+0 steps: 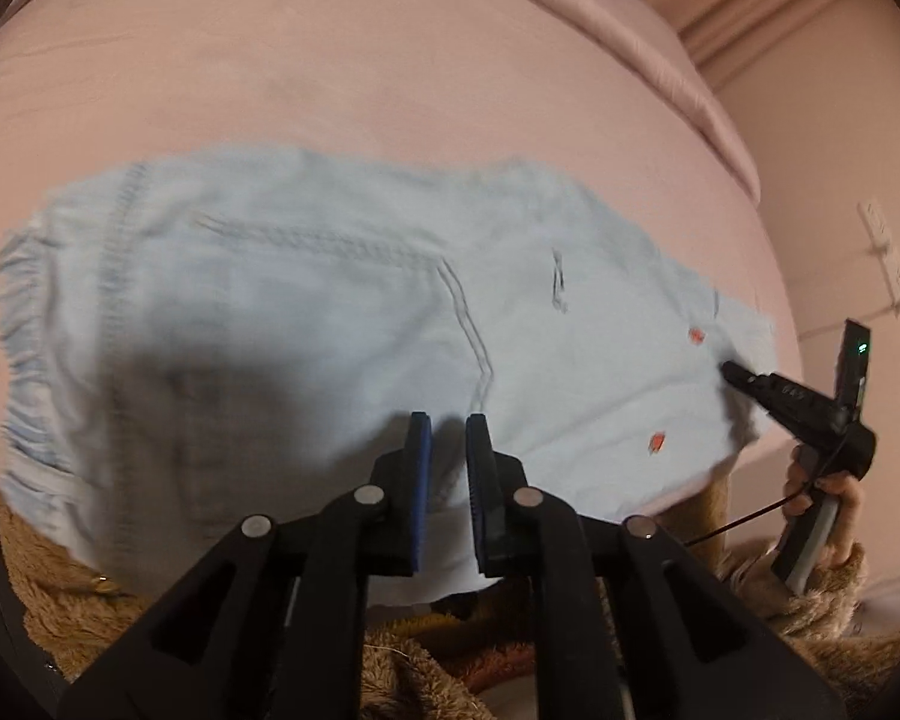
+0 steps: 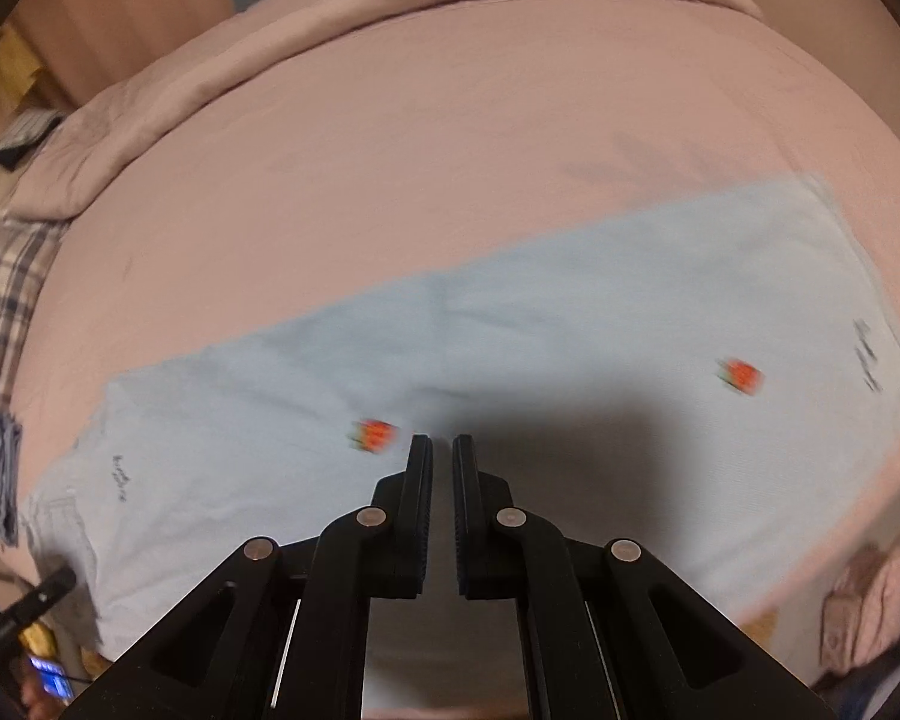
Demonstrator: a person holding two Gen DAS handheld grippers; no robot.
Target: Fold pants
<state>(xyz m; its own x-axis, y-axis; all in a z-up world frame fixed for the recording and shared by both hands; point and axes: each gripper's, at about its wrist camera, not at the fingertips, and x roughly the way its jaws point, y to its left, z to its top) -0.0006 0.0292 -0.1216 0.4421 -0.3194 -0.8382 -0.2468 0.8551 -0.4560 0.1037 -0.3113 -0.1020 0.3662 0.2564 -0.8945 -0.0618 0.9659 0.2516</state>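
The pants point(image 1: 306, 324), pale blue with small orange motifs, are laid flat across a bed covered in a pink sheet point(image 1: 330, 78). They are taken here as the landmark. In the left wrist view the gathered waistband point(image 1: 27, 360) is seen at the left end of the pants, and the leg end is seen at the right. The near long edge of the pants lies at the near edge of the bed, where a brown fluffy sleeve point(image 1: 78, 600) is seen beneath it. Beyond the far long edge of the pants a wide stretch of bare sheet is left open, bounded by a folded pink duvet point(image 1: 618, 36).

The left hand-held gripper point(image 1: 448, 426) is held over the near edge of the pants, about midway along them. Its jaws are almost closed, with a narrow slit left between the blue pads, and no cloth is seen pinched there. The right hand-held gripper point(image 2: 442, 441) is seen closed, and nothing is held in it. In its own view it is poised above the pants, just beside an orange motif point(image 2: 375, 435). In the left wrist view its tip point(image 1: 735, 371) is seen at the leg end of the pants, though whether the cloth is touched cannot be told.

Past the leg end, a plaid cloth point(image 2: 6, 276) is seen at the side of the bed.
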